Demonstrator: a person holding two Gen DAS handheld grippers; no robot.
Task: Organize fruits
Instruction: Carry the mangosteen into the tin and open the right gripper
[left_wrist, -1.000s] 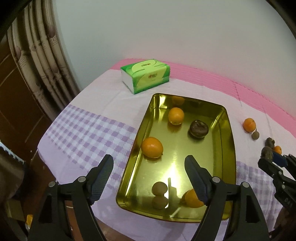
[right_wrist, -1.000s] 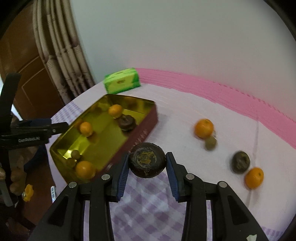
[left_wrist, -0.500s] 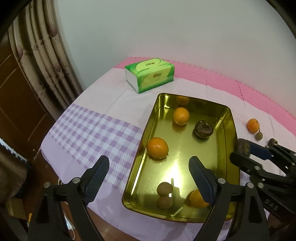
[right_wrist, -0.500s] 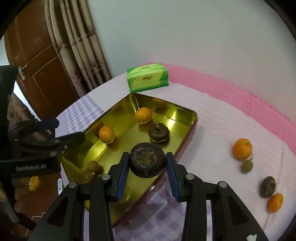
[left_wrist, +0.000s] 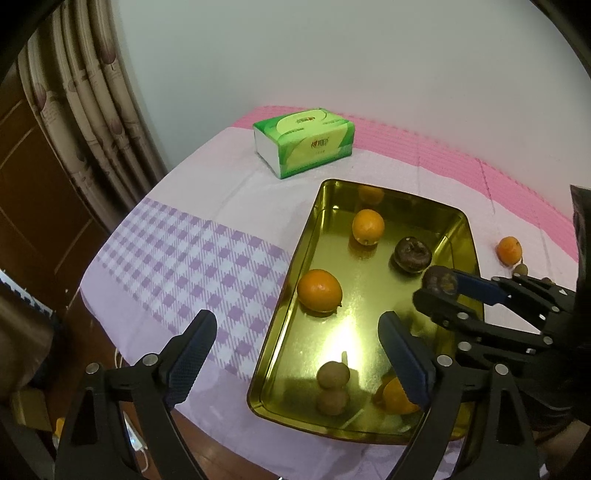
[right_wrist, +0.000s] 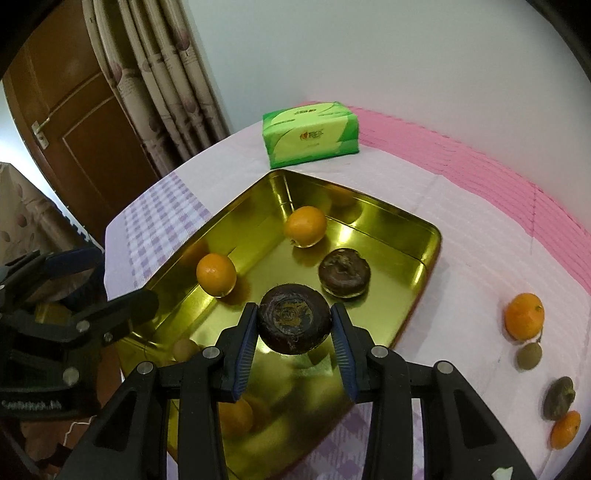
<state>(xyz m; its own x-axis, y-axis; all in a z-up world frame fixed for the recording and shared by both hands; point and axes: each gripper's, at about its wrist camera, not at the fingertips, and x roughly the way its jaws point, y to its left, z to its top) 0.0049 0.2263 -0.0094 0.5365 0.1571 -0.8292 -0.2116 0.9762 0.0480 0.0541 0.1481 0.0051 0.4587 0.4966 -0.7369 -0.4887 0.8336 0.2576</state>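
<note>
My right gripper (right_wrist: 294, 314) is shut on a dark brown round fruit (right_wrist: 293, 323) and holds it above the near half of a gold metal tray (right_wrist: 229, 218). In the tray lie two oranges (right_wrist: 306, 225) (right_wrist: 216, 274), another dark fruit (right_wrist: 344, 272), a small brown fruit (left_wrist: 333, 374) and a third orange (left_wrist: 397, 398), partly hidden by a finger. My left gripper (left_wrist: 295, 325) stands open with nothing between its fingers, over the tray's near left rim (left_wrist: 306, 236). In the left wrist view the right gripper (left_wrist: 439, 284) reaches in from the right.
On the cloth right of the tray lie an orange (right_wrist: 524, 315), a small brown fruit (right_wrist: 529, 355), a dark fruit (right_wrist: 558, 398) and another orange (right_wrist: 565, 428). A green tissue box (left_wrist: 304, 142) stands behind the tray. Curtains and a brown door are at the left, and the table edge is near.
My right gripper has carried the dark fruit leftward from the cloth beside the tray to above the tray. The left gripper's jaws have spread a little wider; that hand stayed put.
</note>
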